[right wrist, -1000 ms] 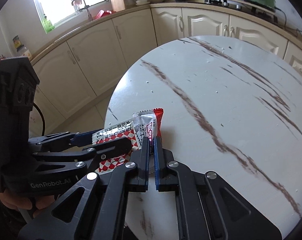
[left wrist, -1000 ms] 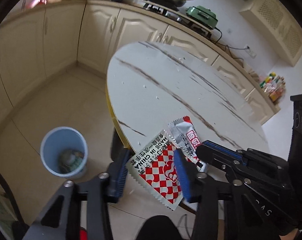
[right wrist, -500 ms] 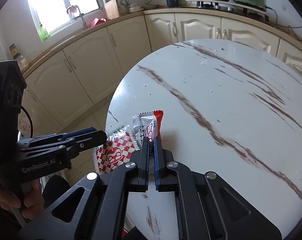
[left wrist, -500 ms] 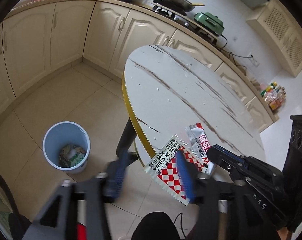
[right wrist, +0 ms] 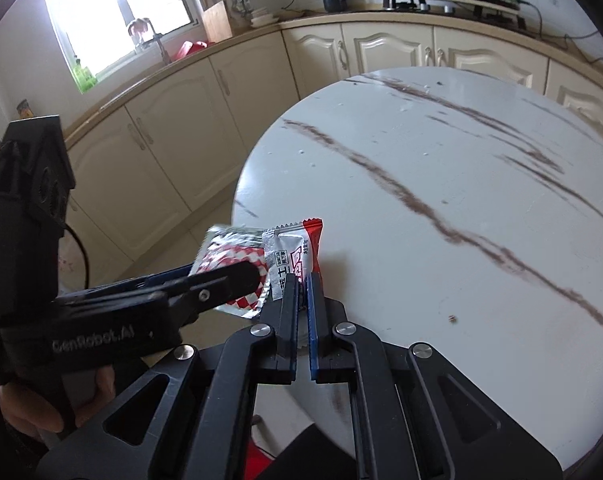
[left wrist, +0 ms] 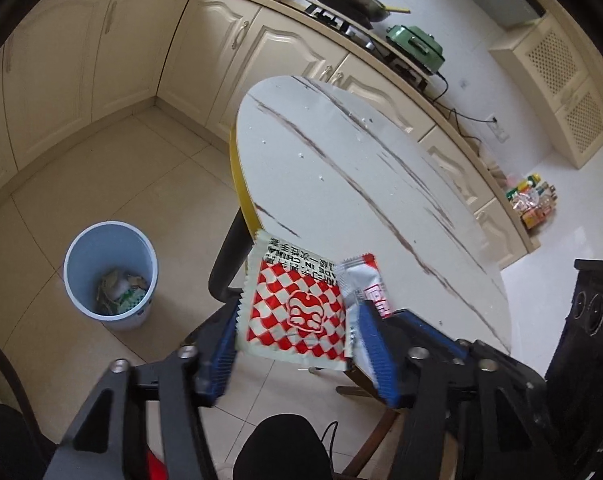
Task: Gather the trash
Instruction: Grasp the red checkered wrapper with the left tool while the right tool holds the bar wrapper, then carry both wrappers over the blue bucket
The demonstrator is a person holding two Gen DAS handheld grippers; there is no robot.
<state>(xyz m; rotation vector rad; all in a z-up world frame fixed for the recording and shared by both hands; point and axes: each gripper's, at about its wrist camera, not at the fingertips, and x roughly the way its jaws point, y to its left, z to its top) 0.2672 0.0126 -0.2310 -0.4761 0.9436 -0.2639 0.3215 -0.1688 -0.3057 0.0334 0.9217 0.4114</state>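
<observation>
Right gripper [right wrist: 300, 280] pinches silver-red wrapper [right wrist: 291, 254] at table [left wrist: 361, 184] edge. Left gripper [left wrist: 301, 344] jaws closing around checkered packet [left wrist: 297, 308], grip unclear. Risk: packet slips, misses bin [left wrist: 111, 272] at 9 o'clock.

Daylight fills the kitchen, and I get my strongest light from the window [right wrist: 117, 12] at far left of my right wrist view, which is blown out to plain white. The tabletop [right wrist: 441, 184] carries a soft sheen but no harsh glare, and the wrapper [right wrist: 297, 254] throws a faint shadow to its right. Both fisheye views bend the cabinets [left wrist: 113, 52] into curves and go black at the corners. In my left wrist view the left gripper [left wrist: 301, 350] fingers look smeared with motion blur, while the floor [left wrist: 113, 184] stays evenly lit and sharp.
</observation>
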